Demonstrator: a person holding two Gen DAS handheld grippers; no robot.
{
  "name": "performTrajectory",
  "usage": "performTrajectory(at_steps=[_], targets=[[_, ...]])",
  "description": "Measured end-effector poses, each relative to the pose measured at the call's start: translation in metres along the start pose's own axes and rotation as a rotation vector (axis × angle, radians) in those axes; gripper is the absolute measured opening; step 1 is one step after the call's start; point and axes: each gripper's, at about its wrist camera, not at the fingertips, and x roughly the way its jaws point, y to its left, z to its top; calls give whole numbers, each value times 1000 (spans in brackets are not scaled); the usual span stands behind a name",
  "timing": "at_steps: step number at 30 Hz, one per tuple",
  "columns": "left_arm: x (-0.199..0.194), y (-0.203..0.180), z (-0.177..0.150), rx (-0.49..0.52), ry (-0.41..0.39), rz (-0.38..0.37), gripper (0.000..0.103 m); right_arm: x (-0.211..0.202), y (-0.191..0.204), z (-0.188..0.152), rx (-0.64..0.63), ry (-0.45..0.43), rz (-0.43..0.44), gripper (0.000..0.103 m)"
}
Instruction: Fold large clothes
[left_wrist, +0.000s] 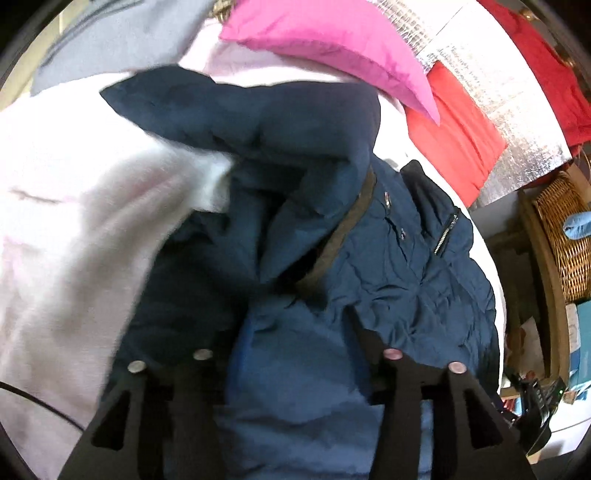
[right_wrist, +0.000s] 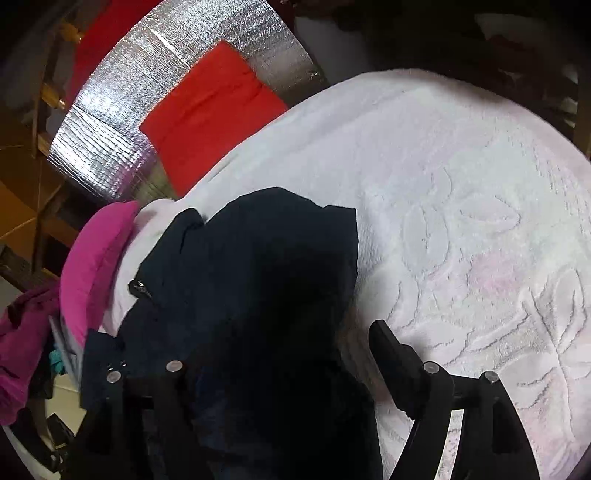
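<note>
Closest in, both grippers bear on the navy jacket (left_wrist: 388, 266): the left gripper (left_wrist: 291, 354) has its jaws wide with padded cloth bulging between them, the right gripper (right_wrist: 280, 354) likewise wide, though whether either pinches fabric I cannot tell. Probably they are bunching it for a fold. Beneath the jacket lies the white bedspread (right_wrist: 461, 240); beyond it a pink cushion (left_wrist: 332, 40), then red cloth (left_wrist: 454, 136) on silver foil (right_wrist: 122, 110).

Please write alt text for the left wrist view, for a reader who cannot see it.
A crumpled navy jacket fills the centre, lying on a pale pink blanket, with the left gripper over it. A magenta pillow lies behind.
</note>
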Motion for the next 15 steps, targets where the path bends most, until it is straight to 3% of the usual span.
performTrajectory(at_steps=[8, 12, 15], targets=[[-43, 45, -3, -13, -49, 40, 69, -18, -15, -15, 21, 44, 94, 78], [-52, 62, -4, -33, -75, 98, 69, -28, -13, -21, 1, 48, 116, 78], [-55, 63, -10, 16, -81, 140, 69, -33, -11, -26, -21, 62, 112, 78]])
